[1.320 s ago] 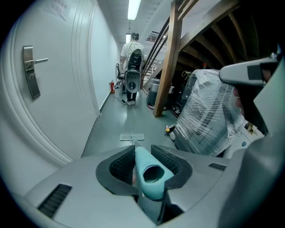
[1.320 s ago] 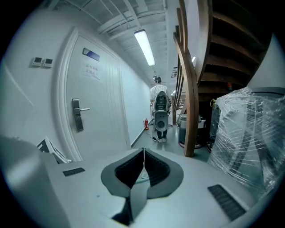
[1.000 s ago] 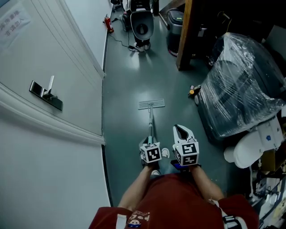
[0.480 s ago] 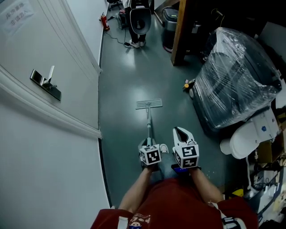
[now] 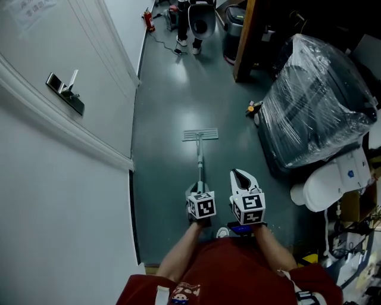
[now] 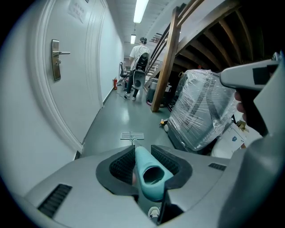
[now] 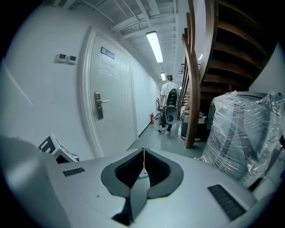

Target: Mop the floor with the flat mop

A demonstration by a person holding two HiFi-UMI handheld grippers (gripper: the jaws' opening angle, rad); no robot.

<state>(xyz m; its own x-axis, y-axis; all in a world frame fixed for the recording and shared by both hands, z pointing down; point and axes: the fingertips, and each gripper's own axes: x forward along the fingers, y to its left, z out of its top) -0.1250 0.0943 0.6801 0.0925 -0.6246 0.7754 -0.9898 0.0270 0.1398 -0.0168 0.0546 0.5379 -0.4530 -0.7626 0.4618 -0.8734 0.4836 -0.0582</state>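
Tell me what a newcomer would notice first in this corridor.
First, the big plastic-wrapped bundle crowding the corridor's right side. Next, the flat mop resting on the grey-green floor straight ahead, its teal handle clamped in the left gripper, while the right gripper beside it is shut and empty. At the far end a person stands with back turned.

The left gripper (image 6: 143, 151) covered the upper end of the mop handle (image 5: 200, 158) in the head view. In the left gripper view its body hid most of the shaft, and only the grip end and the distant mop head (image 6: 132, 135) showed. The top edge of the head view cut off the person down the corridor (image 5: 196, 21) and the door notice (image 5: 33, 7), whose print was too small to read. Film obscured the contents of the wrapped load (image 5: 315, 107).
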